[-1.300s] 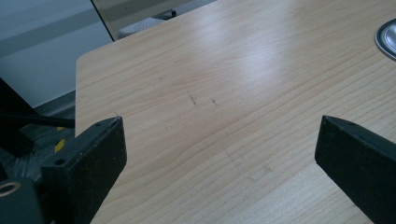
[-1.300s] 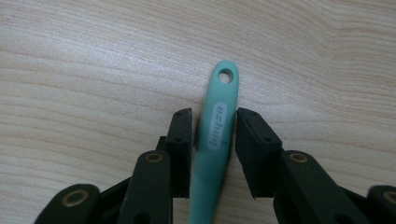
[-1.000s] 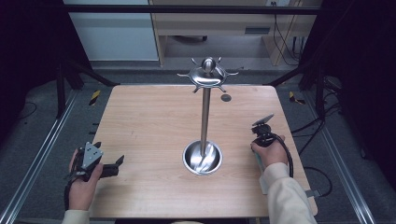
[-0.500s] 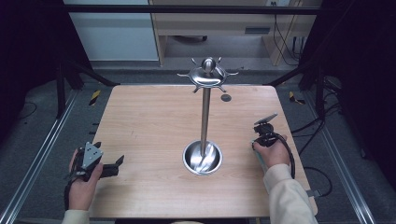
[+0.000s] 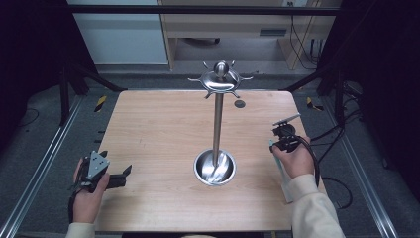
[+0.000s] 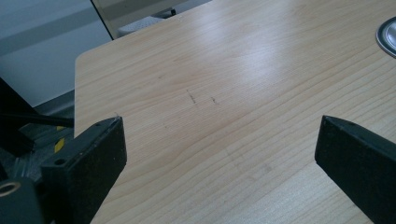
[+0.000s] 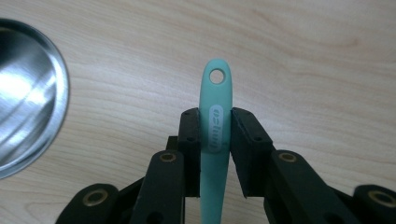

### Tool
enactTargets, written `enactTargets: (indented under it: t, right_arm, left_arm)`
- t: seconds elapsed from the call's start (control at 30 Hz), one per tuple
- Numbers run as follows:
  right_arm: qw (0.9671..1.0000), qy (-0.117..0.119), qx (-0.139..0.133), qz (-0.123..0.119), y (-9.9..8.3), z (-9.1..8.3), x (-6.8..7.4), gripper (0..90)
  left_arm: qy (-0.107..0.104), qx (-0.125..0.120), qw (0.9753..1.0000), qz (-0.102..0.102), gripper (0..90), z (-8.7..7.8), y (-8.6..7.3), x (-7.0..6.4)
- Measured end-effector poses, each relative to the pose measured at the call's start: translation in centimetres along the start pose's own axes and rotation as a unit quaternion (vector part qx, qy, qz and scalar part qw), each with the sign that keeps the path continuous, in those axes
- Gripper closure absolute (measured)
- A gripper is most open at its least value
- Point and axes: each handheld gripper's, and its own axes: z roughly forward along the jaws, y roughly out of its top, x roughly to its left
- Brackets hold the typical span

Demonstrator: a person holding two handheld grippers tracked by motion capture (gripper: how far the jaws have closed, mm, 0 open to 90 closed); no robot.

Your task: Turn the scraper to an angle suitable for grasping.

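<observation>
A teal silicone utensil handle (image 7: 215, 112) with a hanging hole at its end is clamped upright between the jaws of my right gripper (image 7: 215, 128). In the high view that gripper (image 5: 283, 138) sits near the table's right edge, and the pale teal utensil (image 5: 283, 184) trails back along the sleeve. A steel hanging stand rises from a round base (image 5: 214, 167) at the table's middle, with a ring of hooks (image 5: 220, 79) on top. My left gripper (image 5: 121, 176) rests low at the front left, jaws wide open over bare wood (image 6: 219, 140).
The wooden table (image 5: 158, 129) has a small dark round spot (image 5: 239, 103) behind the stand. The steel base's rim (image 7: 28, 93) lies to the left of the held handle. Black frame posts and cables stand around the table.
My right hand has drifted slightly to the right with the teal utensil still clamped. The left hand has stayed put.
</observation>
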Motion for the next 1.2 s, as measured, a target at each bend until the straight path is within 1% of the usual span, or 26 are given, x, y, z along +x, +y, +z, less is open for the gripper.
enactTargets:
  t: [0.07,0.1,0.2,0.27,0.37,0.47,0.5,0.57,0.63,0.77,0.8,0.87,0.9,0.93,1.0,1.03,1.1,1.13,1.17,1.2]
  right_arm:
    - [0.9998,-0.001,-0.016,-0.008,0.4,-1.1,0.1,74.3]
    - [0.9996,0.003,-0.025,-0.011,0.6,-1.7,0.0,74.3]
    - [0.9981,0.018,-0.059,-0.007,1.2,-3.6,-0.6,74.3]
    - [0.9970,0.022,-0.074,-0.003,1.6,-4.6,-1.0,74.3]
    - [0.9940,0.032,-0.105,-0.004,2.0,-6.1,-1.5,74.3]
    - [0.9914,0.037,-0.126,-0.007,2.3,-7.2,-1.6,74.3]
    - [0.9904,0.036,-0.133,-0.011,2.5,-7.5,-1.5,74.3]
    - [0.9885,0.038,-0.146,-0.016,2.7,-8.0,-1.4,74.3]
    - [0.9867,0.040,-0.157,-0.019,2.9,-8.5,-1.1,74.3]
    - [0.9813,0.047,-0.185,-0.023,3.1,-9.2,-0.6,74.3]
    - [0.9800,0.048,-0.192,-0.023,3.1,-9.3,-0.4,74.2]
    - [0.9788,0.048,-0.197,-0.029,3.3,-9.6,-0.1,74.3]
    - [0.9772,0.047,-0.205,-0.032,3.2,-9.9,0.1,74.2]
    - [0.9764,0.049,-0.208,-0.034,3.2,-10.0,0.3,74.2]
    - [0.9740,0.065,-0.214,-0.037,2.9,-10.3,0.8,74.2]
    - [0.9729,0.069,-0.218,-0.037,2.8,-10.5,1.0,74.2]
    - [0.9706,0.067,-0.227,-0.042,2.6,-10.9,1.3,74.2]
    - [0.9706,0.067,-0.227,-0.042,2.6,-10.9,1.3,74.2]
    - [0.9677,0.070,-0.237,-0.049,2.4,-11.4,1.8,74.2]
    - [0.9669,0.071,-0.240,-0.051,2.4,-11.6,2.0,74.2]
  left_arm:
    - [0.001,-0.002,1.0000,-0.002,2.0,-0.1,0.0,0.0]
    - [0.001,-0.004,1.0000,-0.003,2.0,-0.1,0.0,0.1]
    - [0.004,-0.005,1.0000,-0.007,2.0,-0.3,0.0,0.2]
    - [0.004,-0.004,1.0000,-0.008,2.0,-0.2,-0.1,0.3]
    - [0.007,-0.003,0.9999,-0.011,2.0,-0.4,-0.1,0.4]
    - [0.012,-0.006,0.9998,-0.015,2.0,-0.6,-0.1,0.5]
    - [0.015,-0.006,0.9997,-0.017,2.0,-0.7,-0.2,0.5]
    - [0.018,-0.003,0.9996,-0.019,2.0,-0.8,-0.3,0.7]
    - [0.022,-0.002,0.9994,-0.026,2.0,-0.9,-0.5,0.8]
    - [0.026,-0.003,0.9990,-0.036,2.0,-1.0,-0.6,0.9]
    - [0.026,-0.003,0.9991,-0.034,2.0,-0.9,-0.6,0.9]
    - [0.023,-0.001,0.9993,-0.030,2.0,-0.8,-0.5,0.9]
    - [0.022,-0.002,0.9994,-0.028,2.0,-0.8,-0.5,0.9]
    - [0.021,-0.003,0.9994,-0.026,2.0,-0.8,-0.4,0.9]
    - [0.019,-0.007,0.9995,-0.024,2.0,-0.7,-0.2,0.9]
    - [0.018,-0.008,0.9995,-0.023,2.0,-0.7,-0.2,0.8]
    - [0.016,-0.004,0.9997,-0.020,2.0,-0.5,-0.2,0.8]
    - [0.016,-0.004,0.9997,-0.020,2.0,-0.5,-0.2,0.8]
    - [0.016,-0.004,0.9997,-0.020,2.0,-0.5,-0.2,0.8]
    - [0.016,-0.004,0.9997,-0.020,2.0,-0.5,-0.2,0.8]
